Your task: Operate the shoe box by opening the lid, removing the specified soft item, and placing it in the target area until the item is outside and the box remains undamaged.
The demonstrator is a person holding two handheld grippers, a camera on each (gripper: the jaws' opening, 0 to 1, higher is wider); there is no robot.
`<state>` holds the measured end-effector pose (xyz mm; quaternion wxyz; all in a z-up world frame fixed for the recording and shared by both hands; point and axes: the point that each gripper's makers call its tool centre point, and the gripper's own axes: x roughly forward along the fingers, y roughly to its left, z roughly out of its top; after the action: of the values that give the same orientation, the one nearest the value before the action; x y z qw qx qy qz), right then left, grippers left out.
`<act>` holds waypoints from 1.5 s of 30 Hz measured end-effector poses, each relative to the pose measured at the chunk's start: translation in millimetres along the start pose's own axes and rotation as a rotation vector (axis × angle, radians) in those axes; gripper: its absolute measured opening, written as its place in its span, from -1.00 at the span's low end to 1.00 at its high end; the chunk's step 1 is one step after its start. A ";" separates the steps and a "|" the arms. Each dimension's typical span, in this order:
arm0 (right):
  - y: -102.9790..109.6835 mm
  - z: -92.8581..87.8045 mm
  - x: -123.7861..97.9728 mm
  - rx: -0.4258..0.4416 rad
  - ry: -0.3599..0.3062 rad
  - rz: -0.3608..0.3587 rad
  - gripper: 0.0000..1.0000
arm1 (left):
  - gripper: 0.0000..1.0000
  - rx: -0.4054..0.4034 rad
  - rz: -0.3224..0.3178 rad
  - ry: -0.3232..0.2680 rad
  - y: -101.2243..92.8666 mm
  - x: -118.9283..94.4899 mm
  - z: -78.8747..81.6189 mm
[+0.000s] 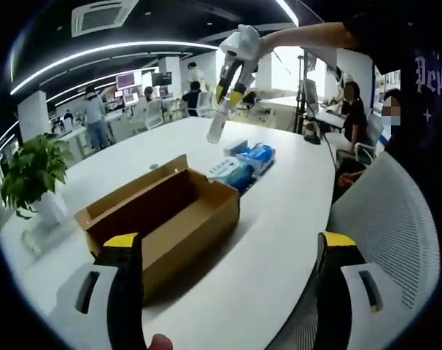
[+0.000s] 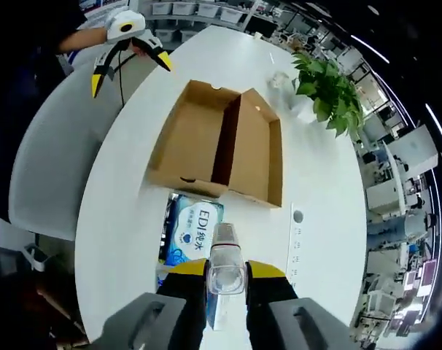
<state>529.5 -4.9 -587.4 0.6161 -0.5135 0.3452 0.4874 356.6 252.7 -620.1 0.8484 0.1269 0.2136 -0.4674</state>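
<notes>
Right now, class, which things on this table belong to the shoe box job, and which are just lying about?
Job:
cardboard shoe box, lid open
clear plastic bottle, held in the right gripper
left gripper, jaws apart

Lying about:
blue tissue packs beside the box
potted plant
mesh chair

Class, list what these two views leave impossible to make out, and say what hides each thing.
- Shoe box floor, left gripper view: hidden by its near wall.
- Bottle lower end, right gripper view: covered by the right hand-held gripper.
- Tissue pack near end, right gripper view: behind the bottle.
- Small round thing on the table: too small to identify.
</notes>
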 end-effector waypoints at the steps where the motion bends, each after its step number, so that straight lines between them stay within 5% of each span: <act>1: -1.5 -2.0 4.4 -0.005 0.013 0.006 -0.71 | 0.98 -0.003 0.003 -0.001 0.3 -0.2 0.0; 20: -25.0 -20.8 58.2 0.039 0.111 0.052 -0.71 | 0.97 -0.011 0.031 0.006 4.0 -4.7 -6.8; 45: -10.5 -22.5 115.6 0.042 0.203 0.133 -0.70 | 0.95 -0.083 0.064 0.003 5.9 -11.1 -18.5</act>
<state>574.4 1.7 -696.6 0.5551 -0.5230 0.4493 0.4653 351.8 271.7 -630.9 0.8672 0.0989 0.2299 -0.4305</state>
